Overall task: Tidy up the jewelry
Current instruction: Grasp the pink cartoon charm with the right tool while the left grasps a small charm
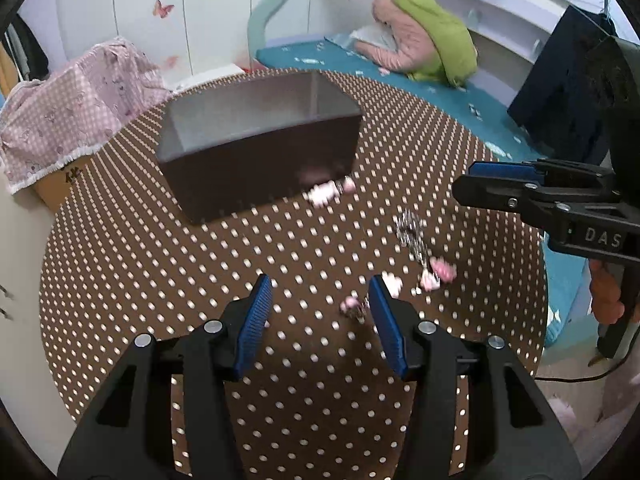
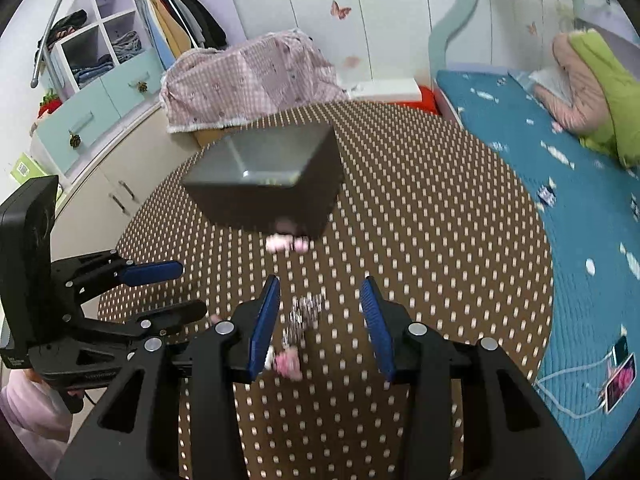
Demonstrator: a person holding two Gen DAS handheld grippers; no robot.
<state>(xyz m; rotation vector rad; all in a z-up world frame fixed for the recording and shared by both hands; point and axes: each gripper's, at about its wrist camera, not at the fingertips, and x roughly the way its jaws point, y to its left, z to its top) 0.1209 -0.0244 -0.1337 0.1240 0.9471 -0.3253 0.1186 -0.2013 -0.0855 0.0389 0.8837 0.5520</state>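
Note:
A dark box point(image 1: 256, 144) with a grey inside stands on the round brown dotted table point(image 1: 160, 264); it also shows in the right wrist view point(image 2: 268, 176). A pink beaded piece point(image 1: 326, 192) lies against the box's front point(image 2: 286, 242). A silver chain with pink charms point(image 1: 424, 256) lies to the right. A small pink piece point(image 1: 352, 306) lies by my left gripper's right finger. My left gripper point(image 1: 320, 300) is open and empty above the table. My right gripper point(image 2: 320, 308) is open, with the silver chain point(image 2: 300, 320) between its fingers.
A bed with a blue cover point(image 2: 560, 208) borders the table's right side, with a pink and green jacket point(image 1: 432, 36) on it. A pink checked cloth over a carton point(image 2: 248, 80) stands behind the table. Cupboards point(image 2: 104, 92) are at the left. A phone point(image 2: 620, 376) lies on the bed.

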